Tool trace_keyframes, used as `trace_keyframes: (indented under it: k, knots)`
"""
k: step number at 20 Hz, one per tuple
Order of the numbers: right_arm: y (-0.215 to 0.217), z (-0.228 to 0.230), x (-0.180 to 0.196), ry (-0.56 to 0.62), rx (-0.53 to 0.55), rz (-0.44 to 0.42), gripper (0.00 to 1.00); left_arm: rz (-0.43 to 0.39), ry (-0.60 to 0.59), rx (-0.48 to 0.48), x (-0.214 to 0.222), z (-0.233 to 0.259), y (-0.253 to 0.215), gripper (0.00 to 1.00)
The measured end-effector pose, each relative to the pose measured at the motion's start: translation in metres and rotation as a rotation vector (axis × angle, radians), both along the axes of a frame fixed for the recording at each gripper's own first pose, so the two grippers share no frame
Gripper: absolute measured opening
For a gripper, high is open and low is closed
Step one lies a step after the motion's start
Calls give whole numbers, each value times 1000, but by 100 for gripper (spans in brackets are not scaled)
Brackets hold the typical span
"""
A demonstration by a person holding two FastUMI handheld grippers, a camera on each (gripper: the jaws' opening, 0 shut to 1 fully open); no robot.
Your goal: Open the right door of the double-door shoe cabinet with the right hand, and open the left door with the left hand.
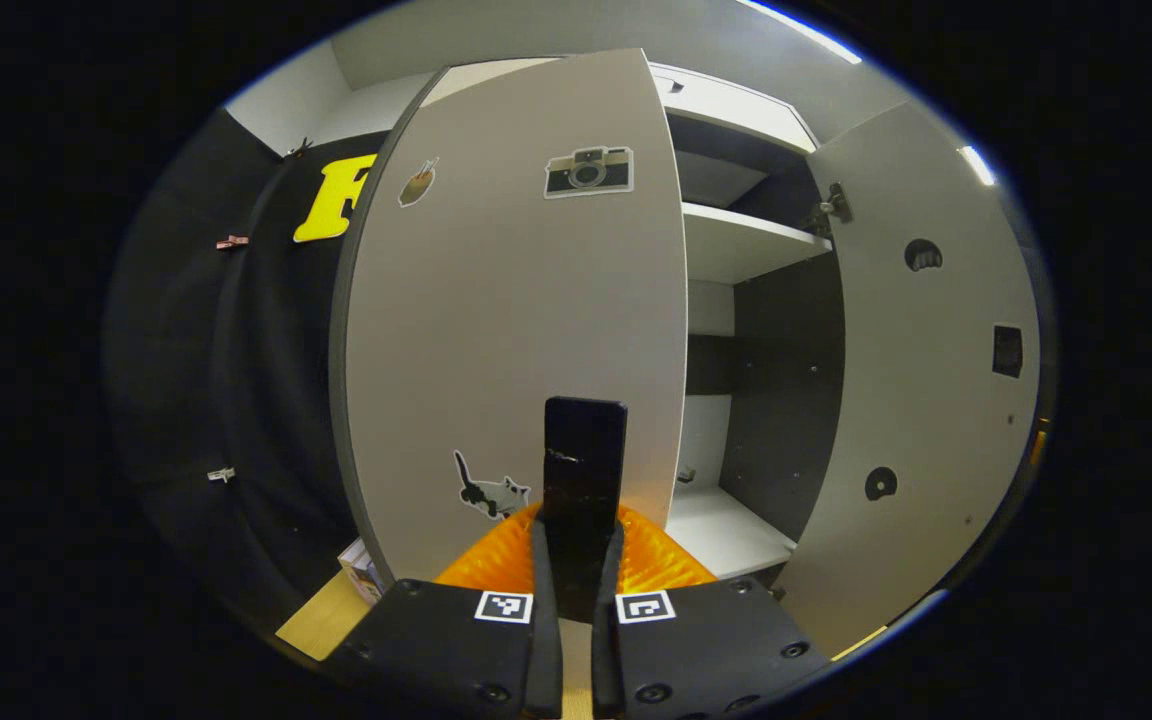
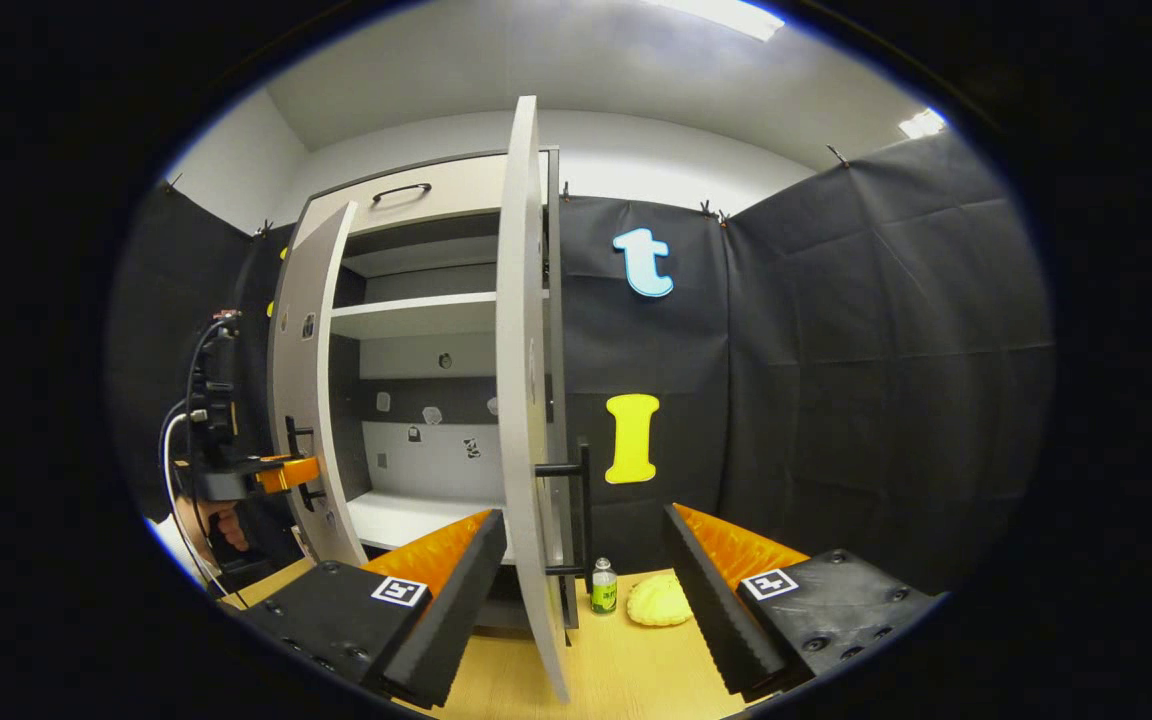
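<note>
The shoe cabinet (image 2: 416, 310) stands with both doors swung out. In the left gripper view the left door (image 1: 506, 320), with camera and cat stickers, is close in front. My left gripper (image 1: 581, 535) is shut on its black vertical handle (image 1: 584, 450). To the right is the right door's inner face (image 1: 926, 380). In the right gripper view the right door (image 2: 521, 350) stands edge-on between the fingers of my right gripper (image 2: 584, 518), which is open and not touching it. The door's black handle (image 2: 581, 500) sits just ahead. Farther left, a hand (image 2: 221, 525) holds the left gripper (image 2: 286, 473) at the left door (image 2: 306, 380).
White shelves (image 1: 736, 240) and a dark back wall show inside the cabinet. A small green bottle (image 2: 603, 588) and a yellow lumpy object (image 2: 658, 600) sit on the wooden surface (image 2: 616, 670) right of the cabinet. A small box (image 1: 361, 570) lies low beside the left door.
</note>
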State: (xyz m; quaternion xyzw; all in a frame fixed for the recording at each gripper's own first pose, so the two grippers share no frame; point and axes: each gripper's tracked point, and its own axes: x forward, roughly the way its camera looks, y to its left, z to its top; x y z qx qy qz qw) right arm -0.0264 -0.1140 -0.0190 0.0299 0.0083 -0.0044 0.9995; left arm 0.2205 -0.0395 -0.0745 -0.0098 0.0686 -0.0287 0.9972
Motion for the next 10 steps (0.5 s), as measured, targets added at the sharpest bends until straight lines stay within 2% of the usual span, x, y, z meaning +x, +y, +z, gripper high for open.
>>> trace_keyframes:
  k: [10]
  knots:
    - [37, -1, -20, -2, 9, 25, 98, -24, 2, -36, -32, -1, 34, 16]
